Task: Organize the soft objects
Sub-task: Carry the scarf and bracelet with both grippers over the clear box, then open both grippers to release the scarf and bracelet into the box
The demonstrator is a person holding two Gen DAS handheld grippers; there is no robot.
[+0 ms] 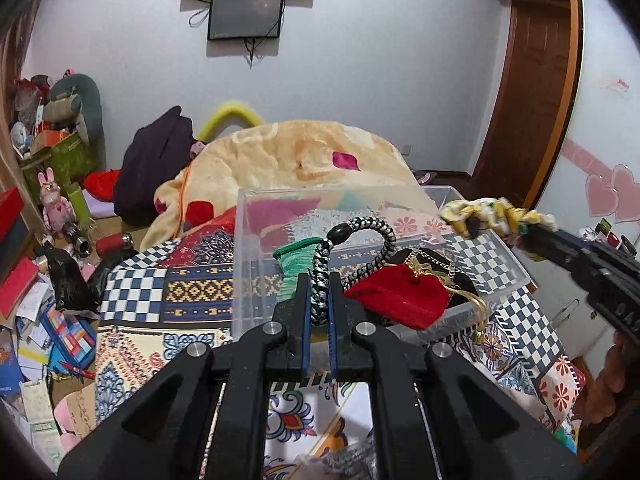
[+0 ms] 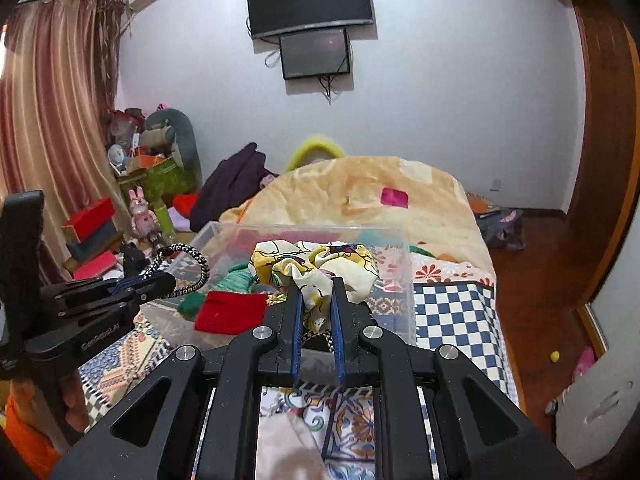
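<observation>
My left gripper (image 1: 320, 280) is shut on a black-and-white braided cord loop (image 1: 360, 236) and holds it over the clear plastic box (image 1: 248, 240). The cord also shows in the right wrist view (image 2: 192, 268). My right gripper (image 2: 316, 284) is shut on a yellow-and-white patterned scrunchie (image 2: 316, 260), held above the box's near side (image 2: 396, 276). In the left wrist view the scrunchie (image 1: 496, 214) hangs at the right, over the box's far right corner. Inside the box lie a red velvet pouch (image 1: 400, 298), a green knitted piece (image 1: 298, 258) and a black item with a gold chain (image 1: 432, 260).
The box stands on a patchwork bedspread (image 1: 168, 292) on a bed. A peach blanket (image 1: 304, 152) is heaped behind it, with a dark purple garment (image 1: 156, 160) beside it. Clutter covers the floor at left (image 1: 48, 320). A wooden door (image 1: 536, 100) is at the right.
</observation>
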